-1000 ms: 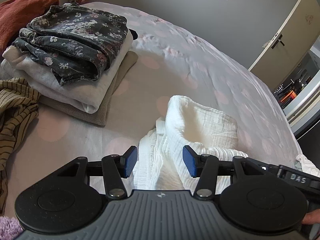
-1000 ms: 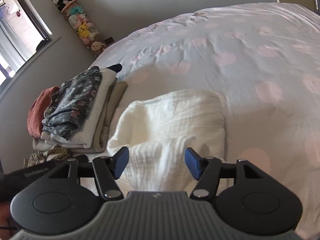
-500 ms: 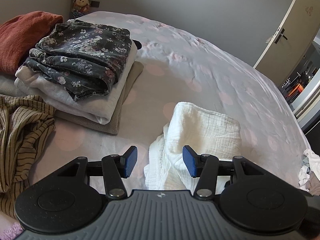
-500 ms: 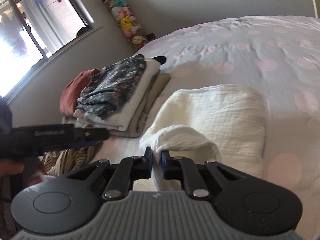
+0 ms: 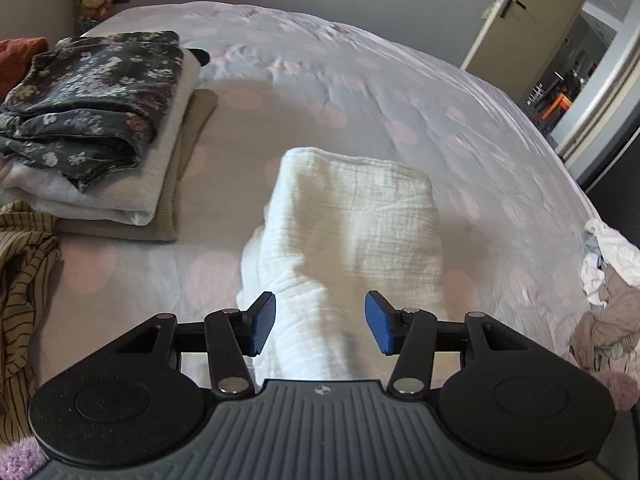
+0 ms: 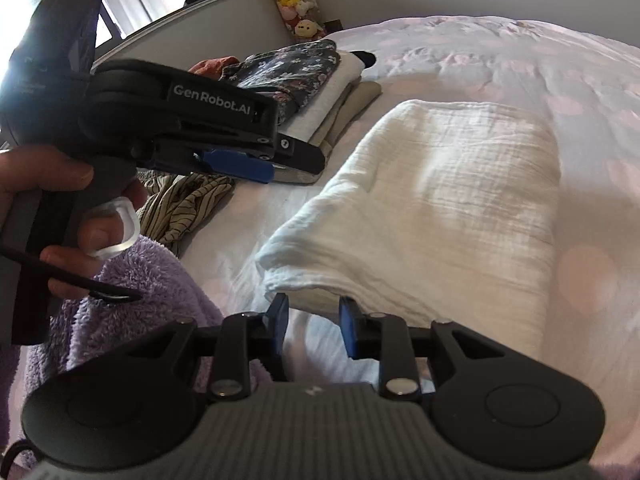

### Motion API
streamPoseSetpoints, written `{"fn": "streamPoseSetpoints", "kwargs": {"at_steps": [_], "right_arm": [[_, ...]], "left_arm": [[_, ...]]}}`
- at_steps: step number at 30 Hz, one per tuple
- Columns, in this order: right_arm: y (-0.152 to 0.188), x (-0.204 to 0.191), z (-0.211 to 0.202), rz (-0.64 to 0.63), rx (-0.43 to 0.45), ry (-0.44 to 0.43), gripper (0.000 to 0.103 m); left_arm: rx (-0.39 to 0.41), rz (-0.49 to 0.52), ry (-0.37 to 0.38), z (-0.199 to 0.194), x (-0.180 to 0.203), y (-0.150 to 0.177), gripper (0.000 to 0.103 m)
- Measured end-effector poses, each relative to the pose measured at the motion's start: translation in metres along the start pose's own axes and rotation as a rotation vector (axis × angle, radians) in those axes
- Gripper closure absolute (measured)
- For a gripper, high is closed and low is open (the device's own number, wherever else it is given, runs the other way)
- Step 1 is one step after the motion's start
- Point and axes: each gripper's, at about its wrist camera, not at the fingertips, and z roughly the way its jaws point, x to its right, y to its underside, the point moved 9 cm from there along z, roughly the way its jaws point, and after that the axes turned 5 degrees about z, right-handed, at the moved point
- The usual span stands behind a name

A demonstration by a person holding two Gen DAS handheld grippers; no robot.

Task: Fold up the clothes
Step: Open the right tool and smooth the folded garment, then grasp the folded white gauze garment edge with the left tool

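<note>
White cloth point(image 5: 352, 216) folded mid-bed point(image 5: 460, 120). Our left gripper point(image 5: 320, 324) fingers wide apart, empty; right gripper point(image 6: 312, 324) fingers part-open, gripping nothing.

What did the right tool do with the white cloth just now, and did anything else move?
The right tool had pinched the white cloth shut half a second ago; now it has let go and stands open, the cloth lying folded flat. The left tool stayed open. The folded pile did not move.
</note>
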Motion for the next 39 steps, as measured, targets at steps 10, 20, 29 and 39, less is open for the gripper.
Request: {"fn": "streamPoseSetpoints", "kwargs": {"at_steps": [10, 20, 29, 39], "right_arm": [[0.014, 0.066, -0.027, 0.115, 0.023, 0.151, 0.073], [0.035, 0.095, 0.014, 0.182, -0.095, 0.187, 0.074], [-0.009, 0.105, -0.010, 0.235, 0.051, 0.201, 0.064], [-0.066, 0.116, 0.002, 0.208, 0.149, 0.217, 0.074]], "left_arm": [[-0.212, 0.172, -0.062, 0.042, 0.003, 0.027, 0.070], [-0.393, 0.079, -0.091, 0.091, -0.033, 0.045, 0.064], [-0.052, -0.020, 0.063, 0.029, -0.039, -0.010, 0.056], [0.074, -0.157, 0.053, 0.087, -0.061, -0.044, 0.077]]}}
